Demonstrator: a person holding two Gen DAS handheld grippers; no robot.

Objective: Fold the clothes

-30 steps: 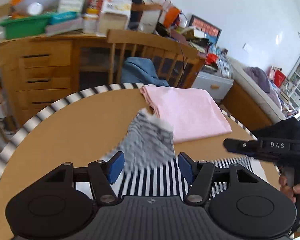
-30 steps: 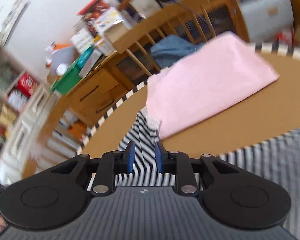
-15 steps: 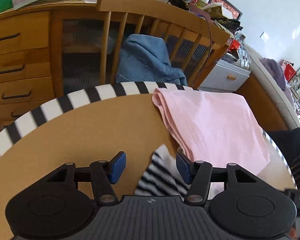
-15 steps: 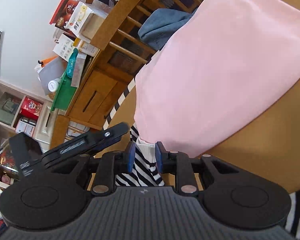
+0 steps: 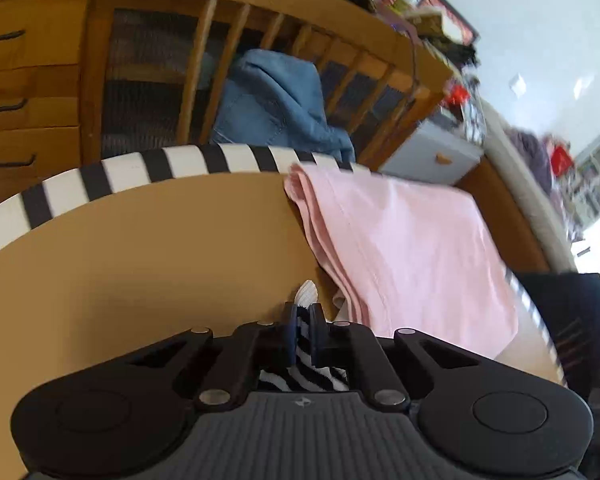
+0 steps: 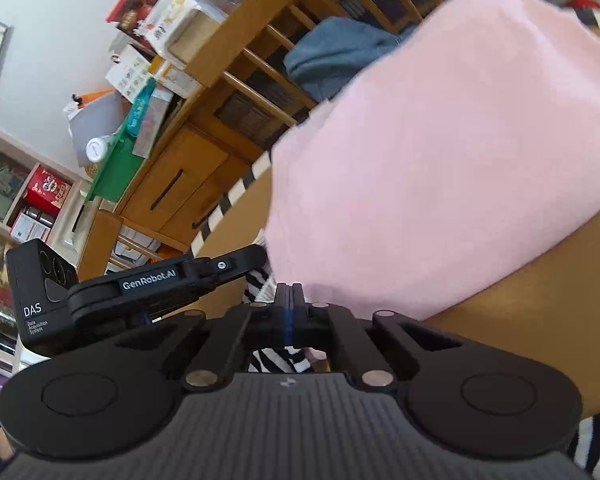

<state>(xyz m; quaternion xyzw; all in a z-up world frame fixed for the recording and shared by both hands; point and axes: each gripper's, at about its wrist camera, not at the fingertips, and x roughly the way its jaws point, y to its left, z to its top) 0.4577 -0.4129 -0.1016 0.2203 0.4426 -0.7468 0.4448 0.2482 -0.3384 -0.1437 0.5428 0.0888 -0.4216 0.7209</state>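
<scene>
Grippers at the round table (image 5: 140, 240): left gripper (image 5: 302, 330) pinched the striped garment (image 5: 300, 372); right gripper (image 6: 288, 312) clamped the same cloth beside the folded pink shirt (image 5: 412, 248).

Black-white striped garment (image 5: 300, 374), pink cloth (image 5: 412, 248)

Bare tabletop (image 5: 140, 248) lies open to the left; the folded pink garment (image 5: 412, 248) blocks the right, apparently reaching the far rim.
</scene>
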